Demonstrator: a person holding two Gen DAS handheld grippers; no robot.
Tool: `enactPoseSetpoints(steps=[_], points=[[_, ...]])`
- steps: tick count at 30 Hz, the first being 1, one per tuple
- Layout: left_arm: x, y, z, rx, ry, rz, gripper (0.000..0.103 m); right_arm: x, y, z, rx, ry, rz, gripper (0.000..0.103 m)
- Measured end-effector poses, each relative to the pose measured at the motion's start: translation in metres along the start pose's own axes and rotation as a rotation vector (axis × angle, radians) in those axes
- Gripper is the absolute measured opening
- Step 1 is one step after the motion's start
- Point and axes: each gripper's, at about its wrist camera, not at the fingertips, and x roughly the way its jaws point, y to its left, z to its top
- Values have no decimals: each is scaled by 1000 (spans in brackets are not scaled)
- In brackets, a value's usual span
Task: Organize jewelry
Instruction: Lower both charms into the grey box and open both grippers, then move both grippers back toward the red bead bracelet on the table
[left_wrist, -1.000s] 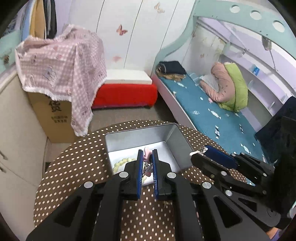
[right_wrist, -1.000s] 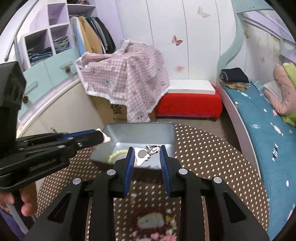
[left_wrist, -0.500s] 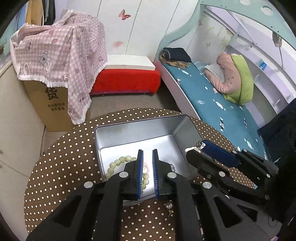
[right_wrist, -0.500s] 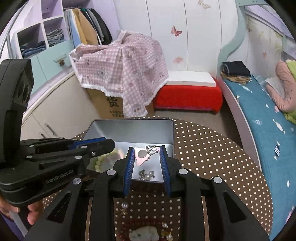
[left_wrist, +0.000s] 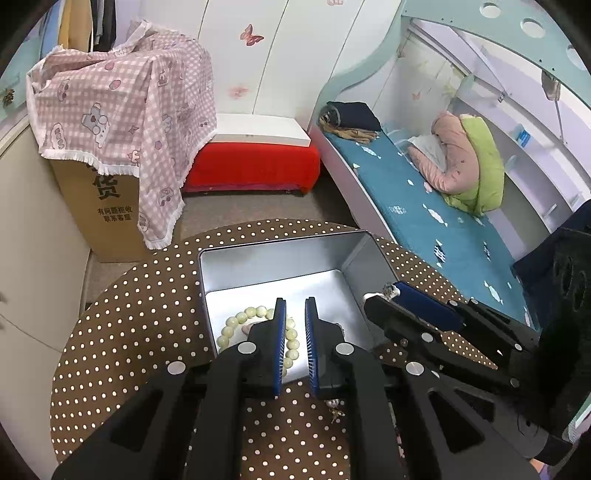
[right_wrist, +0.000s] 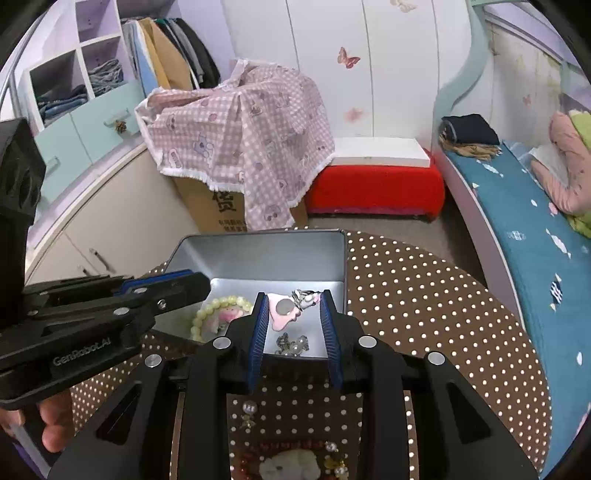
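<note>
pink charm (right_wrist: 282, 314) with ring, clamped in right tongs (right_wrist: 294, 325) over tin (right_wrist: 258, 254) | bead bracelet (left_wrist: 236, 321) and pearl earrings (right_wrist: 291, 343) on tin floor | left tongs (left_wrist: 295, 332) slightly apart, holding nothing (over bracelet) | tin on dotted bench (left_wrist: 147, 295)

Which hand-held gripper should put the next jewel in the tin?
Probably the right. The right hand-held gripper already holds a pink charm at the tin, so it only needs to let go. The left hand-held gripper is open and empty.
</note>
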Motion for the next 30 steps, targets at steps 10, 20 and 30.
enactPoseSetpoints(steps=[10, 20, 30], points=[[-46, -6, -13, -34, -106, 5, 43, -52, 0, -5, -2, -77, -11, 42], [-76, -35, -58, 6, -161, 33, 54, -106, -21, -46, 11, -104, -36, 49], [-38, -66, -119, 39, -25, 17, 54, -106, -68, -114, 119, -25, -59, 53]])
